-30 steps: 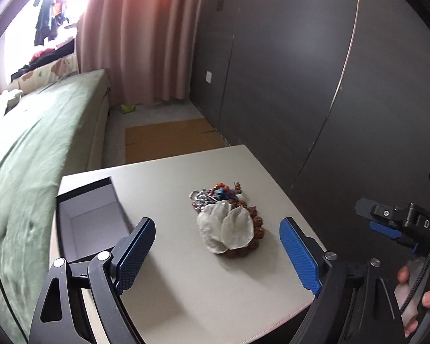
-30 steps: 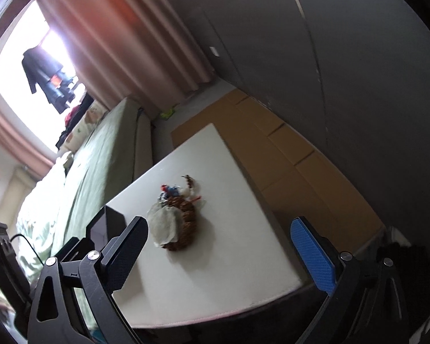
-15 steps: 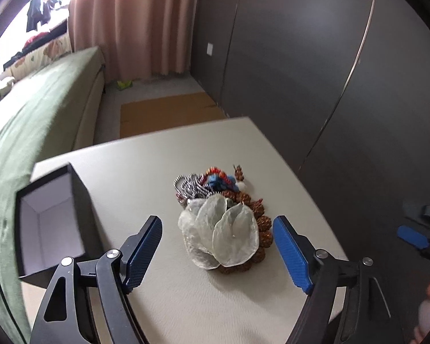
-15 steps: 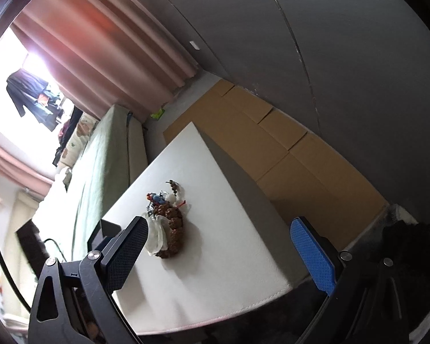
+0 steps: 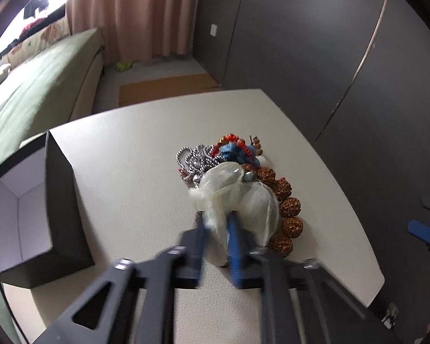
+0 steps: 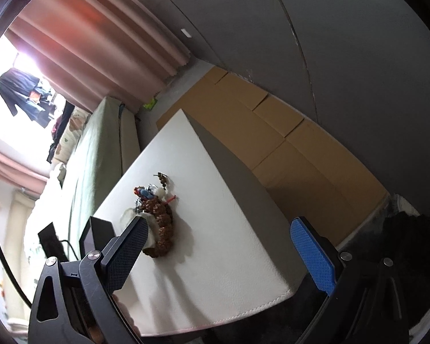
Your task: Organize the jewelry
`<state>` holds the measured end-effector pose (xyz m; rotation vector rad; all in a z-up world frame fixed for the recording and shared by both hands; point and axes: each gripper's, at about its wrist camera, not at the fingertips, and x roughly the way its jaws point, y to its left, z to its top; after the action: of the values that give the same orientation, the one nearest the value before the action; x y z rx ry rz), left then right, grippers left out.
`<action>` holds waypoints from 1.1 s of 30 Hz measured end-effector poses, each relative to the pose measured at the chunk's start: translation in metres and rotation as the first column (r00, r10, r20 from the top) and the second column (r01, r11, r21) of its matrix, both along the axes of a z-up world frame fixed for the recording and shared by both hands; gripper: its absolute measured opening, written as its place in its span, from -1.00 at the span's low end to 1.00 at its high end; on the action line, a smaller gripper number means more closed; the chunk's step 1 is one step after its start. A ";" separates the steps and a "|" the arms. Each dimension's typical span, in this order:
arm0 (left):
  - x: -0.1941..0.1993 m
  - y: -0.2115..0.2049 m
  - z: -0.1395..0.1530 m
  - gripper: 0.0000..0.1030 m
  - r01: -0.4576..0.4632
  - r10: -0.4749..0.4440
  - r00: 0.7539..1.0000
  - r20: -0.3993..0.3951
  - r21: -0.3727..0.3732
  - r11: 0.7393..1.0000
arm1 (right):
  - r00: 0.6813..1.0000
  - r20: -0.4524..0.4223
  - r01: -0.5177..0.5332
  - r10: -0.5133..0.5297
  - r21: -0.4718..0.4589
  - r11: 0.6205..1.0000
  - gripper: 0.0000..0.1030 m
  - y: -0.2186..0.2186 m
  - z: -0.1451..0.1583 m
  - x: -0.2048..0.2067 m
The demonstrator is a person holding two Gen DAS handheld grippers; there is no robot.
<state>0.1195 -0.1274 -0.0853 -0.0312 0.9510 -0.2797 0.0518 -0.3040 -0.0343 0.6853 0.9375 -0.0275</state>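
The left gripper (image 5: pixel 218 235), its jaws having just been closing, is pinching the sheer flower piece (image 5: pixel 238 197) atop the jewelry pile (image 5: pixel 243 172) on the table (image 5: pixel 129 172), risking snagging tangled beads while lifting; the right gripper (image 6: pixel 226 246) is hanging open.

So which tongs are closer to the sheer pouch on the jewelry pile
Left. The left tongs have just closed on the sheer pouch, fabric pinched between the pads. The right tongs stand open off to the side, short of the pile.
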 end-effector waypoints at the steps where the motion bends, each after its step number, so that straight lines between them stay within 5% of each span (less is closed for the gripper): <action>1: -0.001 0.003 0.002 -0.95 -0.009 0.009 1.000 0.002 -0.004 1.000 | 1.000 -0.001 0.001 -0.001 0.001 1.000 0.97 0.002 -0.001 0.000; 19: -0.012 0.086 0.080 -0.96 -0.071 0.105 0.987 0.123 -0.257 0.964 | 0.989 0.058 -0.132 0.138 -0.096 0.987 0.94 0.079 0.043 0.041; 26: -0.008 0.125 0.091 -0.96 -0.140 0.188 0.976 0.107 -0.349 0.927 | 0.967 0.031 -0.247 0.253 -0.122 0.961 0.23 0.122 0.046 0.083; 33: 0.003 0.163 0.091 -0.96 -0.224 0.278 0.958 0.077 -0.408 0.885 | 0.934 -0.061 -0.356 0.351 -0.182 0.917 0.05 0.173 0.021 0.123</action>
<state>0.1229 0.0354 0.0059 -0.5014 0.7340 -0.2259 0.1745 -0.1312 -0.0131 0.3315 1.0592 0.1933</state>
